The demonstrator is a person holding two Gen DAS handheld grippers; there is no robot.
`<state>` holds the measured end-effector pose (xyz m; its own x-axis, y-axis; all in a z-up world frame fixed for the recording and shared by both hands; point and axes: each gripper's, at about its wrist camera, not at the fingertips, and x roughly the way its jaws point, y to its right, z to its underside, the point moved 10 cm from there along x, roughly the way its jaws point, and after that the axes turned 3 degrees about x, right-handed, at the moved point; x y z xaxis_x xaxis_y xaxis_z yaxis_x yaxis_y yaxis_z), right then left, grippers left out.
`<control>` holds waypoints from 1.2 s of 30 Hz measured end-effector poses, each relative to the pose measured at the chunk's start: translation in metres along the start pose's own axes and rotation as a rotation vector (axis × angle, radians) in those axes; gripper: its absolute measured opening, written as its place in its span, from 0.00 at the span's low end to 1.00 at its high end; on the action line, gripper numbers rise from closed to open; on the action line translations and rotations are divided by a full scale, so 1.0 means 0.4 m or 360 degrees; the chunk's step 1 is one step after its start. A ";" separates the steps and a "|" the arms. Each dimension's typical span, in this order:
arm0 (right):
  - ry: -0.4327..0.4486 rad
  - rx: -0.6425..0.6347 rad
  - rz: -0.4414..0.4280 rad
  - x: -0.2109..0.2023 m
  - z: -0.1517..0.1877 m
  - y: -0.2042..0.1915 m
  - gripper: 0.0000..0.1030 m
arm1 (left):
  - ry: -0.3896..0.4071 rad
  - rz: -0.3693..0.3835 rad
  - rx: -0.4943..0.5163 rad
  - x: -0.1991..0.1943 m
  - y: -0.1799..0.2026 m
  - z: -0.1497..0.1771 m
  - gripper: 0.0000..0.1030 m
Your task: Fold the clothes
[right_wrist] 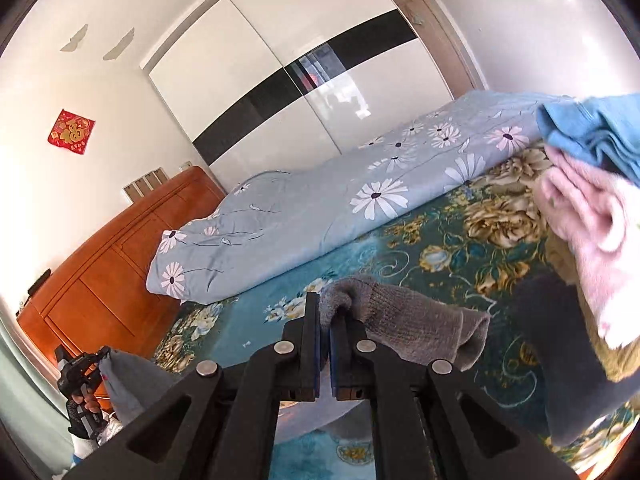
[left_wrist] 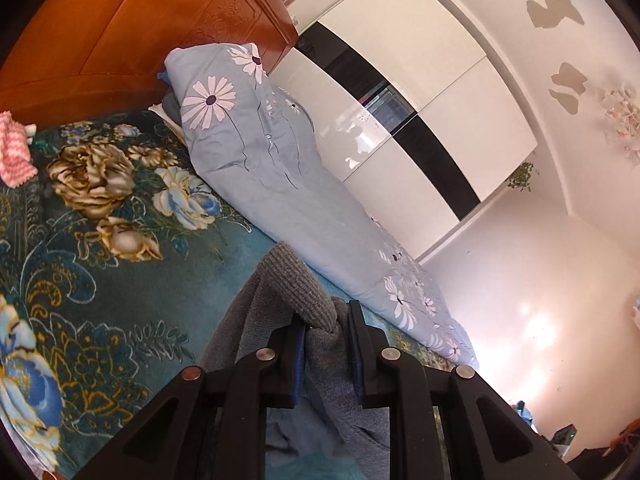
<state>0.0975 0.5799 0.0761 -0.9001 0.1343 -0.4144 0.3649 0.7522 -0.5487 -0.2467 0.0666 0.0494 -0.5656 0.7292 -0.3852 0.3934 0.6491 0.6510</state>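
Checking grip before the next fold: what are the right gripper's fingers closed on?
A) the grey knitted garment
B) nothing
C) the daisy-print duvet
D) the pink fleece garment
A: the right gripper is pinched on the edge of the grey knitted garment, which hangs out to one side of its fingers.

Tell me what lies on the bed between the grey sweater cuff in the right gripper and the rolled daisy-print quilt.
Right wrist view: only bare teal floral blanket separates the grey sweater, pinched in the right gripper, from the daisy-print quilt.
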 end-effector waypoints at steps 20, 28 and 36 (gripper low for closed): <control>0.0332 -0.0030 -0.0105 0.042 -0.293 -0.074 0.03 | 0.0053 -0.0074 0.0063 -0.016 0.070 -0.103 0.19; -0.0001 -0.0055 0.0205 0.275 -0.225 0.027 0.03 | -0.0202 -0.0179 -0.0220 0.028 -0.081 0.008 0.22; -0.0269 0.0097 0.0494 0.653 -0.113 0.239 0.03 | -0.0335 -0.0405 -0.0551 0.380 -0.359 0.024 0.20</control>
<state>-0.1135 0.7161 -0.0517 -0.6937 0.2379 -0.6799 0.6331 0.6516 -0.4178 -0.3823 0.0861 -0.1088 -0.4394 0.6077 -0.6615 -0.0233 0.7284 0.6847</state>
